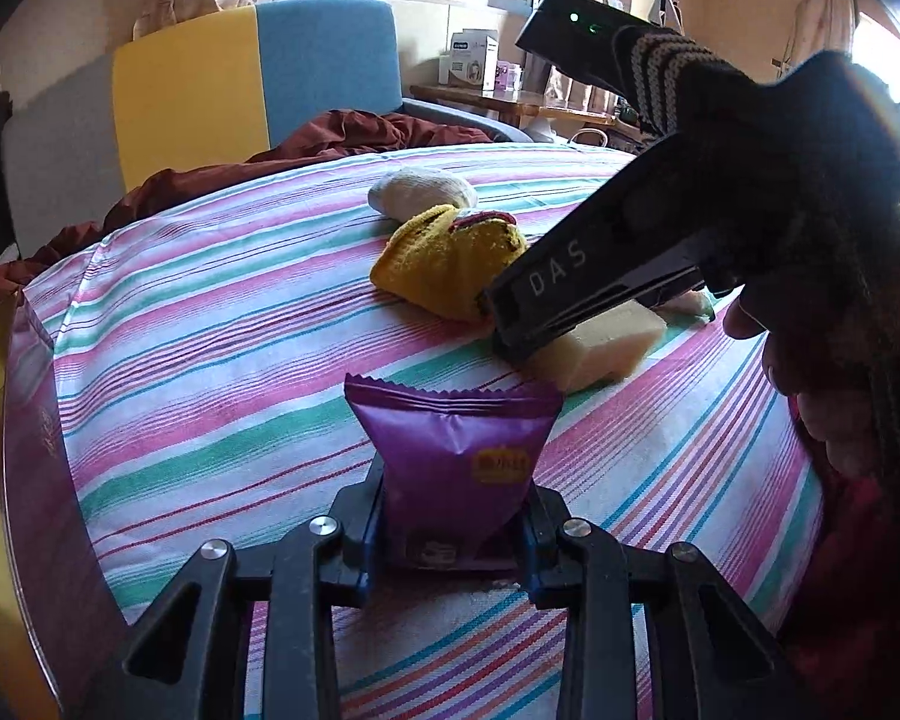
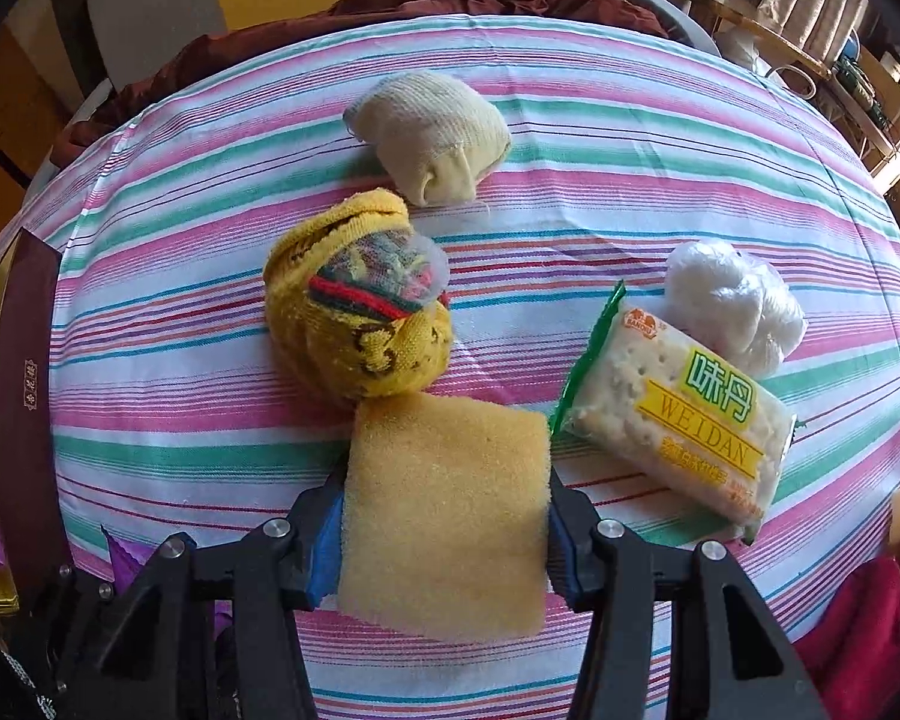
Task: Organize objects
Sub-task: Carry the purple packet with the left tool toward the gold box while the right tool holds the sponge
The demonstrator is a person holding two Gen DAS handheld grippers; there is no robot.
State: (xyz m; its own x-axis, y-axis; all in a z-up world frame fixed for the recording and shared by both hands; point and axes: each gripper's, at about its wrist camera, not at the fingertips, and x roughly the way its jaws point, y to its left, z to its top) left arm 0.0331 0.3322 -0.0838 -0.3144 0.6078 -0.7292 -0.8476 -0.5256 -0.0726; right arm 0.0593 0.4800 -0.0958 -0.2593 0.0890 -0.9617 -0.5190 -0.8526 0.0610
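Left gripper (image 1: 453, 531) — jaws drawn narrow, clamped on the lower part of a purple snack packet (image 1: 450, 462), which stands upright above the striped cloth (image 1: 210, 420).

Right gripper (image 2: 444, 531) — jaws partly apart, pads pressing both sides of a yellow sponge (image 2: 444, 516); held by a dark gloved hand (image 1: 768, 180).

Yellow sock ball (image 2: 360, 324) — lies on the cloth, touching the sponge's far edge.

Cream sock ball (image 2: 432, 135) — beyond the yellow one, just apart from it.

Cracker packet (image 2: 684, 414), green-trimmed, marked WEIDAN — right of the sponge, flat on the cloth.

White plastic bundle (image 2: 732, 300) — touching the cracker packet's far corner.

Maroon box (image 2: 24, 408) — at the cloth's left edge.
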